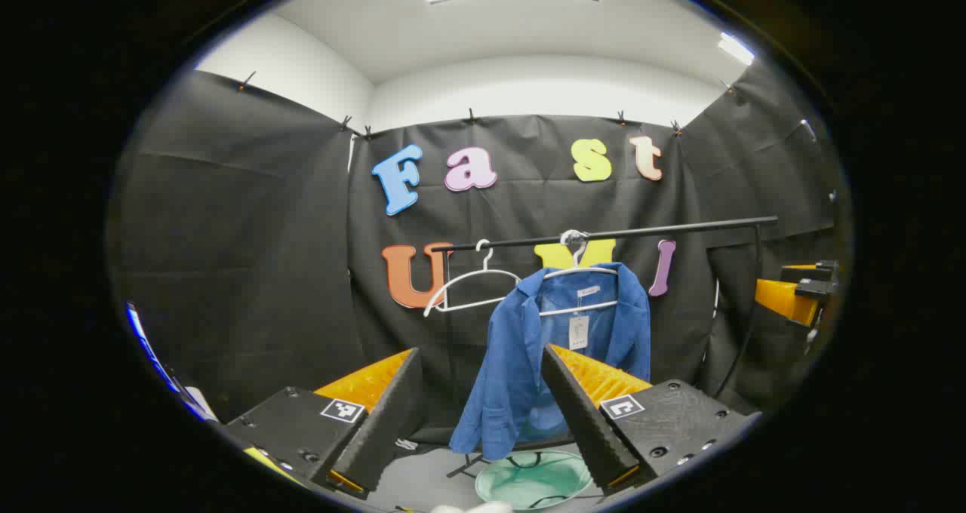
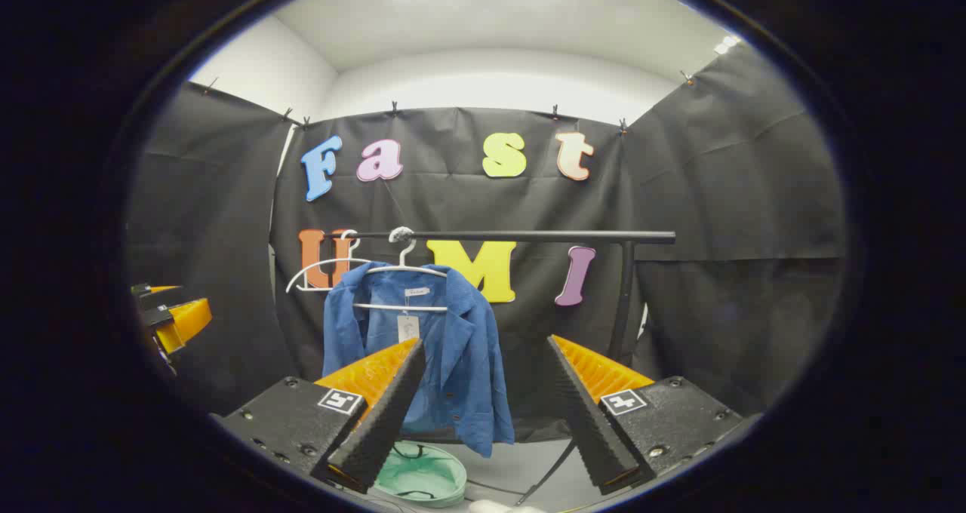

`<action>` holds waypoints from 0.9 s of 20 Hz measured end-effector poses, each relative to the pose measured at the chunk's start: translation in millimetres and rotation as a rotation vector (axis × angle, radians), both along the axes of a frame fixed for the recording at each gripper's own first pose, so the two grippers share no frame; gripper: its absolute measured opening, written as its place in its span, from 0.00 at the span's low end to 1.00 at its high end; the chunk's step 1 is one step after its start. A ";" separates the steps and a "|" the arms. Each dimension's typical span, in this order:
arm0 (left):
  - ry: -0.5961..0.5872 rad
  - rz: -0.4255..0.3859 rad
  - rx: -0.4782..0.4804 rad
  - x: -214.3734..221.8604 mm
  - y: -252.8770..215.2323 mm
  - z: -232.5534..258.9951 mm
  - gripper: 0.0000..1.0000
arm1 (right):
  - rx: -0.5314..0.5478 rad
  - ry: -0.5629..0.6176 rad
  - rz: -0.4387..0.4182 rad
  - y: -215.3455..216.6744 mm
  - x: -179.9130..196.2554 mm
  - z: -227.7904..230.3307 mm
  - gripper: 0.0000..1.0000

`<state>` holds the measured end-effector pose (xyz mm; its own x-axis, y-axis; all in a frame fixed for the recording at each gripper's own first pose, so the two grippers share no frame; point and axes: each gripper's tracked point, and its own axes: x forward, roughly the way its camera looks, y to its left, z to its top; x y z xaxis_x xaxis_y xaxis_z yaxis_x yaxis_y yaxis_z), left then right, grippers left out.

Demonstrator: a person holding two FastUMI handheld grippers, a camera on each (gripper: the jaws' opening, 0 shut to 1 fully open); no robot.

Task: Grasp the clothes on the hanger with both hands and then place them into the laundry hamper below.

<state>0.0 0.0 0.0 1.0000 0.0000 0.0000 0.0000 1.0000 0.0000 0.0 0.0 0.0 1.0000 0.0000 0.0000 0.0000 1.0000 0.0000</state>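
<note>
Left gripper view: the left gripper [image 1: 479, 415] has its two fingers spread wide, nothing between them, each black base carrying a small square black-and-white marker. At 12 o'clock from the fingers a blue shirt [image 1: 555, 347] hangs on a white hanger [image 1: 579, 275] from a black rail [image 1: 611, 234]; a paper tag [image 1: 579, 330] dangles at the collar — its writing is too small to read. An empty white hanger [image 1: 474, 281] hangs at 11 o'clock, just beside the shirt. Below the shirt, at 6 o'clock, lies the pale green laundry hamper [image 1: 533, 478] on the grey floor. The right gripper [image 1: 792, 290] appears at 3 o'clock.

Right gripper view: the right gripper [image 2: 483, 415] is likewise spread and empty — the shirt [image 2: 423, 347] sits at 11 o'clock, the hamper [image 2: 423, 474] at 7 o'clock, the left gripper [image 2: 170, 317] at 9 o'clock.
</note>
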 end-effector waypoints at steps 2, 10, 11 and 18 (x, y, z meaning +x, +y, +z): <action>0.000 -0.007 -0.006 0.4 -1.3 -0.7 0.99 | -0.006 0.001 0.001 1.9 -2.1 0.6 1.00; 0.018 -0.010 -0.007 8.7 3.4 -7.8 0.99 | -0.021 0.013 0.017 12.2 4.5 -3.8 0.99; 0.023 -0.007 -0.005 10.5 5.7 -9.9 0.99 | -0.018 0.013 0.024 15.6 7.3 -5.4 0.99; 0.038 0.032 -0.022 41.3 12.2 -24.9 0.99 | -0.047 0.056 0.056 24.6 60.3 -22.5 1.00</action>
<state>41.3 12.2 -24.9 0.9988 0.0313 -0.0388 -0.0322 0.9992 -0.0218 60.3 24.6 -22.5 0.9969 0.0546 -0.0571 -0.0572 0.9973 -0.0451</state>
